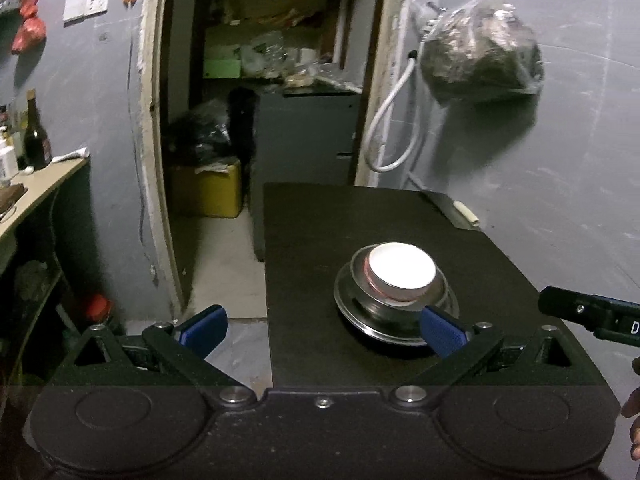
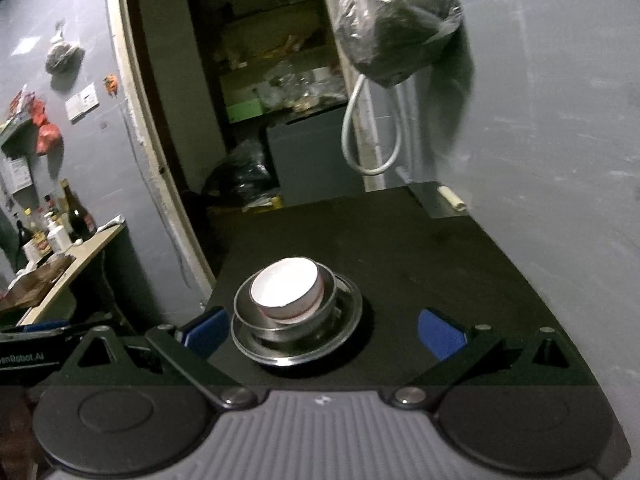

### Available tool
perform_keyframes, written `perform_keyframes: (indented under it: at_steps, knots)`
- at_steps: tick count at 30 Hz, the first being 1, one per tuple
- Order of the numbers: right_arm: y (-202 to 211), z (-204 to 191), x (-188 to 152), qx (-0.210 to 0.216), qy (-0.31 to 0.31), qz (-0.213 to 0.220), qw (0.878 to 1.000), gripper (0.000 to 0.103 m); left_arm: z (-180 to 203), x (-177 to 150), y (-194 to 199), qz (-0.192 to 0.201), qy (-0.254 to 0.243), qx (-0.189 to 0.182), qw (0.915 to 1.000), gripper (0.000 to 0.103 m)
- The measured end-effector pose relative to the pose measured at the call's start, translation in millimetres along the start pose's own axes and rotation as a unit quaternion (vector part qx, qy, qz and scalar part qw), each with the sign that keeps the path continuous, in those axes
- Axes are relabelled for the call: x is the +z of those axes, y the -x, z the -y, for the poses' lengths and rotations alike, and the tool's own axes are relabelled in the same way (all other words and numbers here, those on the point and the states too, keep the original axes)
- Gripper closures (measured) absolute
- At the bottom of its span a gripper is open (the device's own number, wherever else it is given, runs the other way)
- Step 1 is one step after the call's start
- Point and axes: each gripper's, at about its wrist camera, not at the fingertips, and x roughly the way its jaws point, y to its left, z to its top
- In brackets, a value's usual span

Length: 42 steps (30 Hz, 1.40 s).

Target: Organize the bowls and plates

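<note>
A white bowl [image 1: 402, 270] [image 2: 286, 289] sits inside a steel bowl [image 1: 434, 294] [image 2: 298, 326], which rests on a steel plate [image 1: 360, 312] [image 2: 340, 340]. The stack stands on a black table [image 1: 320, 240] [image 2: 420, 248]. My left gripper [image 1: 322, 330] is open, held back from the stack, with its right blue fingertip [image 1: 440, 330] in front of the plate's near rim. My right gripper [image 2: 322, 332] is open too, its fingers spread wider than the stack, which lies just ahead toward the left finger. Neither gripper holds anything.
Past the table an open doorway [image 1: 264, 80] shows cluttered shelves, a grey cabinet and a yellow box [image 1: 208, 192]. A filled plastic bag [image 1: 480, 56] hangs on the grey wall beside a white hose. Bottles [image 2: 76, 212] stand on a wooden counter at left.
</note>
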Motion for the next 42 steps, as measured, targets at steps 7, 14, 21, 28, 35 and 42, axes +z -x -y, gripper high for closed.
perform_keyframes:
  at_steps: [7, 14, 21, 28, 35, 42]
  knots:
    - [34, -10, -16, -0.023, 0.001, 0.026, 0.999, 0.000, -4, -19, 23, 0.014, -0.015, -0.025, 0.9995, 0.001]
    - [60, -13, -45, -0.029, 0.010, 0.029, 0.999, 0.000, -7, -49, 41, 0.002, -0.023, -0.043, 0.9988, 0.001]
    - [70, -13, -65, -0.030, 0.003, 0.012, 0.999, 0.000, -8, -69, 48, -0.016, -0.029, -0.052, 0.9981, 0.001]
    - [74, -14, -71, -0.029, 0.004, 0.008, 1.000, 0.000, -7, -73, 50, -0.015, -0.029, -0.052, 0.9981, 0.001]
    - [75, -12, -77, -0.027, 0.001, 0.000, 1.000, 0.000, -6, -74, 54, -0.018, -0.033, -0.051, 0.9980, 0.001]
    - [73, -13, -79, -0.025, 0.005, -0.008, 1.000, 0.000, -6, -74, 51, -0.024, -0.032, -0.050, 0.9980, 0.001]
